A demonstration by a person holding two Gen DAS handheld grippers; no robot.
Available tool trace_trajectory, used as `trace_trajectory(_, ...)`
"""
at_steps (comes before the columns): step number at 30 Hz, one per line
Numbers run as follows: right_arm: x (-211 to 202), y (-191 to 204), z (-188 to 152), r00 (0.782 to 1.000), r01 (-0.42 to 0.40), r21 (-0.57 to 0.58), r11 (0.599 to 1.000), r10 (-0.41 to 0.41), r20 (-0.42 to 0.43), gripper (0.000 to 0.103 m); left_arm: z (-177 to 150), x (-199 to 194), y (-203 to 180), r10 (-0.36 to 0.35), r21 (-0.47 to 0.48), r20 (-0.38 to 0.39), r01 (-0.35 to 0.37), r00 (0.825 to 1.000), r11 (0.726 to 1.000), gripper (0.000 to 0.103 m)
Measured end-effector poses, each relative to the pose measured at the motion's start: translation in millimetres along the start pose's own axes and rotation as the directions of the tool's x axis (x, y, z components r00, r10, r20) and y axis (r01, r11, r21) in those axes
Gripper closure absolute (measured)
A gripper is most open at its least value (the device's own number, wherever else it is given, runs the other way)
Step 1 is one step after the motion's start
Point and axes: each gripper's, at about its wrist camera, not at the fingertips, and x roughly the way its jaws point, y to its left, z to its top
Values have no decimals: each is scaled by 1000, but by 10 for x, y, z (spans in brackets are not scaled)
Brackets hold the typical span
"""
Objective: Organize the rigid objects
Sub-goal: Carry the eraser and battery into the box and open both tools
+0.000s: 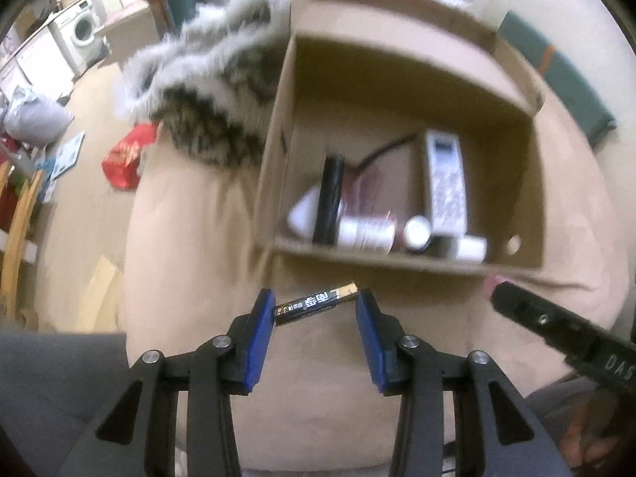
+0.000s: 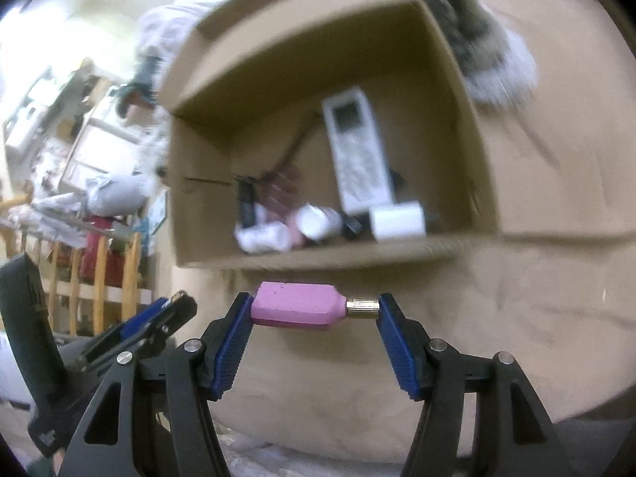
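Note:
My left gripper [image 1: 316,306] is shut on a black and gold battery [image 1: 318,303], held end to end between the blue pads, just in front of an open cardboard box [image 1: 278,151]. In the right wrist view my right gripper [image 2: 315,310] is shut on a pink adapter with a gold metal tip [image 2: 296,305], gripped lengthwise, also near the front wall of the cardboard box [image 2: 206,214]. Inside the box lie a white remote [image 1: 445,179], a black stick [image 1: 330,198], small white bottles [image 1: 365,234] and a white block [image 2: 397,220].
The box rests on a beige cushion [image 1: 190,262]. A furry grey and white item [image 1: 214,91] lies beside the box's left wall. The right gripper's black body [image 1: 556,330] shows at the right of the left view. A red bag [image 1: 125,157] and clutter lie on the floor.

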Motion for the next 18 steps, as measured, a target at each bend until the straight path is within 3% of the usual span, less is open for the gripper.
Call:
trace_trajectory(2, -77, 91, 98, 1000, 2, -45, 999, -1, 27, 36, 152, -105, -19, -24, 28, 25, 24, 999, 999, 65)
trace_trajectory(6, -167, 263, 326, 998, 15, -109, 994, -7, 68, 36, 366, -45, -254, -9, 84, 92, 2, 996, 996, 65)
trace_trajectory(10, -160, 322, 559, 994, 33, -143, 989, -18, 105, 36, 596, 110, -237, -17, 94, 96, 8, 995, 996, 65)
trace_trajectory(16, 84, 108, 700, 989, 37, -158, 987, -13, 149, 36, 784, 437, -253, -43, 124, 89, 32, 995, 992, 65)
trace_trajectory(18, 257, -11, 653, 993, 47, -130, 990, -32, 118, 36, 792, 540, -249, -44, 131, 97, 31, 994, 991, 65)
